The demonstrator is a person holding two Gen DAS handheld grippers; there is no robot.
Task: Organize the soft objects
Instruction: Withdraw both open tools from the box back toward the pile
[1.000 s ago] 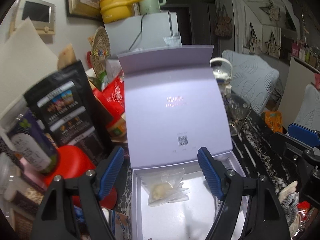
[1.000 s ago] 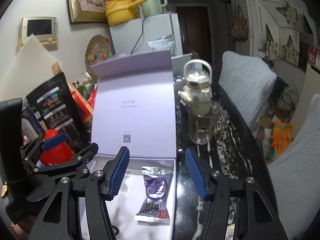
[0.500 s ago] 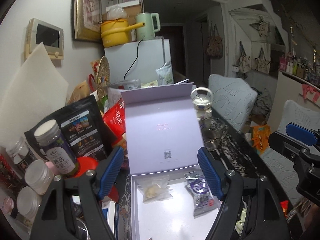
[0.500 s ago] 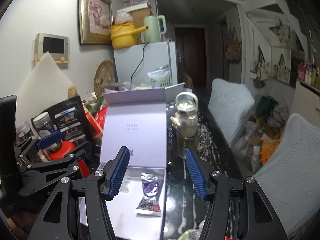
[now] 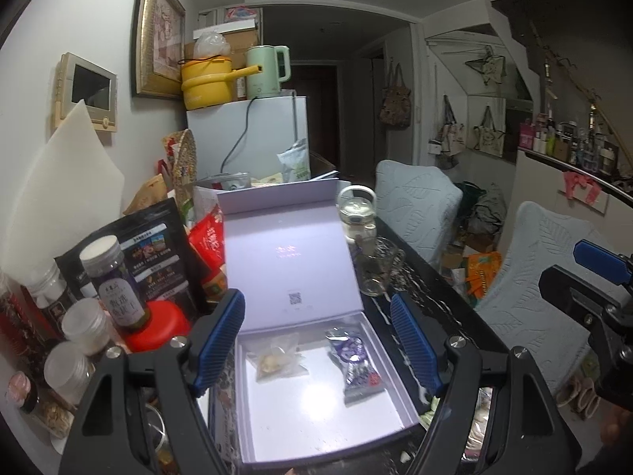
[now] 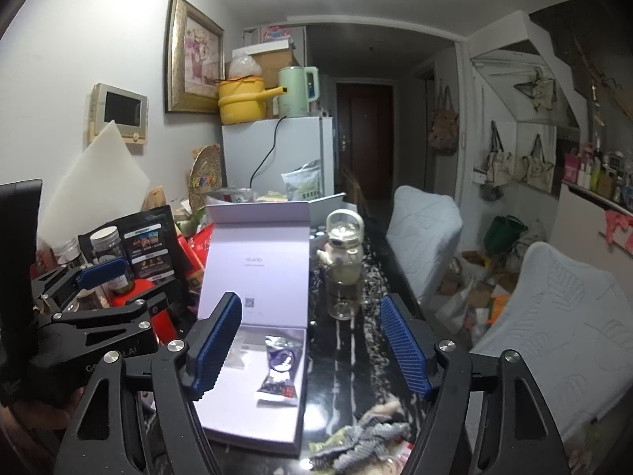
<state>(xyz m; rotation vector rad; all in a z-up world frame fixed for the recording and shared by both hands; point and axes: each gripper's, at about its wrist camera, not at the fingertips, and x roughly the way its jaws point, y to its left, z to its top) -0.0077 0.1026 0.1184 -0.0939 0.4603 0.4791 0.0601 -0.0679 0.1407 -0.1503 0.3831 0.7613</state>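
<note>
While my right gripper (image 6: 308, 340) spreads its jaws with nothing between them, my left gripper (image 5: 316, 340) hangs spread and empty too. Both hover above the open lilac box (image 5: 389, 356) at lower centre, probably ready for the next pick. Inside lie 2 packets: 1 clear pouch (image 5: 279, 360) left, 1 purple snack packet (image 5: 356, 360) right, apart. 1 grey knitted piece (image 6: 368, 435) waits outside, lower right.

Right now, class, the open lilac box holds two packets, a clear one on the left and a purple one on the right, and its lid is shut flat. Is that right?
Not quite. The lid is not shut flat; it stands upright behind the tray of the lilac box, as the left wrist view shows. The clear packet does lie on the left and the purple packet on the right.
</note>
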